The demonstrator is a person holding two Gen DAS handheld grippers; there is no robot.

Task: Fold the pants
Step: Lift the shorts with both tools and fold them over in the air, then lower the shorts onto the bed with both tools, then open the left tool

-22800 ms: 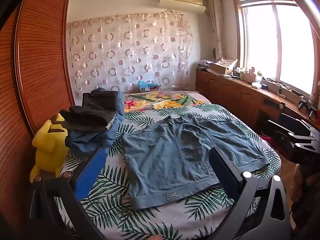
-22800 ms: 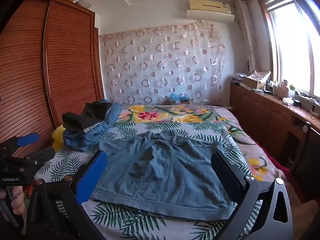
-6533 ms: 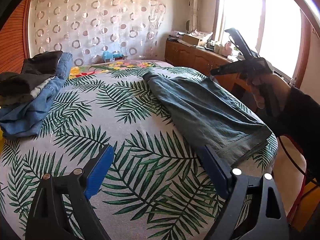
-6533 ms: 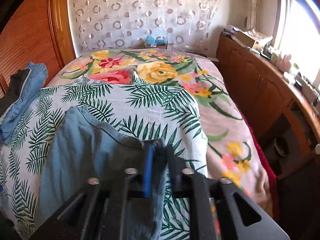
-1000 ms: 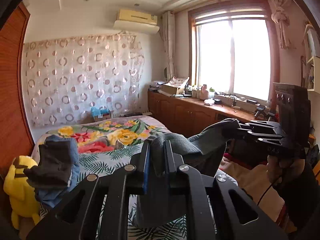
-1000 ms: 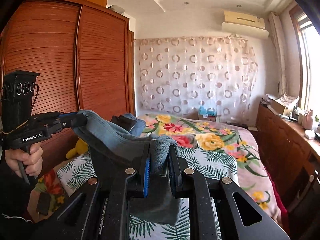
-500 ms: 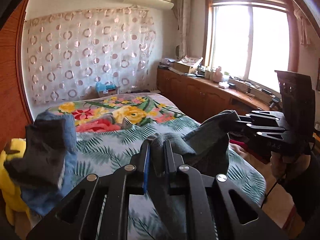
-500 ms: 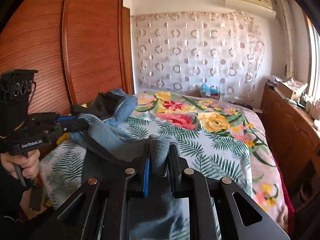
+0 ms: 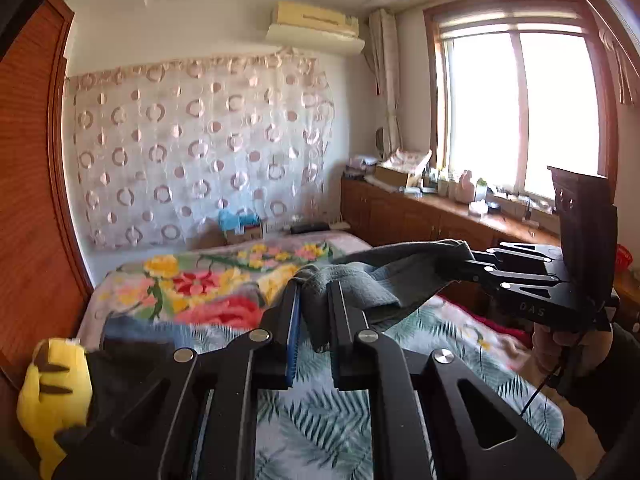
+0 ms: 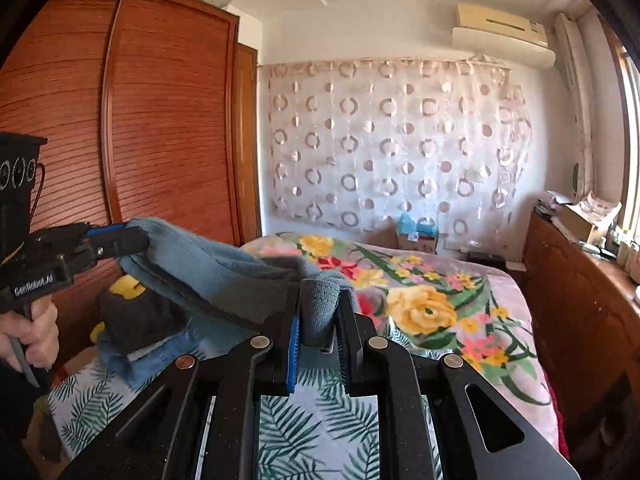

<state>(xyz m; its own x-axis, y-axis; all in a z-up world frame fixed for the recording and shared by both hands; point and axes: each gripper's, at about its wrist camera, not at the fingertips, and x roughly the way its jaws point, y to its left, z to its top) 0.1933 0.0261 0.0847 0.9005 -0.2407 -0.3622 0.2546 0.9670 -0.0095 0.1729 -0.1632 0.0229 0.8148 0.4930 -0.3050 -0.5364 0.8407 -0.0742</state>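
Denim-blue pants hang in the air above the bed, stretched between the two grippers. Closed down to a narrow gap, the left gripper pinches a bunched fold of the cloth above the bed's leaf-print end, and the right gripper is clamped just as tightly on the other end of the garment. Beside the bed's wardrobe-side edge sits a stack of folded clothes with a yellow plush toy next to it.

Soft matt denim pants, matt black plastic jaws, glossy ribbed wood wardrobe, sheer curtain.
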